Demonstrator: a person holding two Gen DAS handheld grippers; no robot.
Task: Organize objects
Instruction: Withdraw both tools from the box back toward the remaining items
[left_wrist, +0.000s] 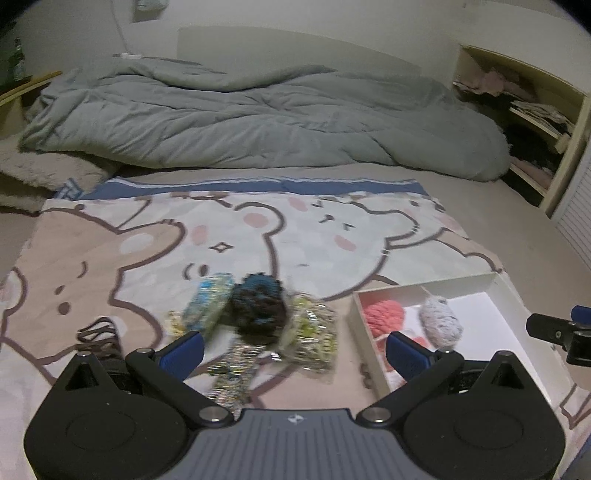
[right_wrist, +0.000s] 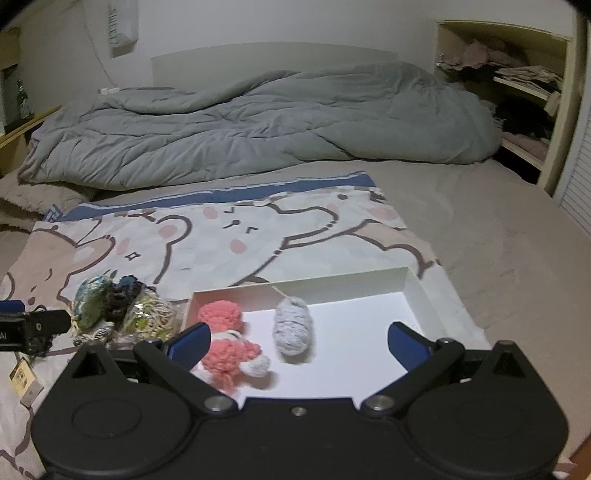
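A white shallow box (right_wrist: 413, 291) lies on the cartoon-bear blanket (right_wrist: 229, 240). In it are pink yarn pieces (right_wrist: 221, 317) and a grey yarn skein (right_wrist: 293, 330). The box also shows in the left wrist view (left_wrist: 491, 280). A pile to its left holds a dark blue-black yarn ball (left_wrist: 258, 308), a blue-green packet (left_wrist: 208, 306) and a yellow-green packet (left_wrist: 310, 332). My left gripper (left_wrist: 295, 350) is open and empty, just above the pile. My right gripper (right_wrist: 299, 345) is open and empty over the box's near side.
A crumpled grey duvet (left_wrist: 258, 118) covers the far half of the bed. Shelves with clothes (right_wrist: 524, 96) stand at the far right. A brown hair tie or cord (left_wrist: 99, 336) lies left of the pile. A small tag (right_wrist: 24, 380) lies at the left.
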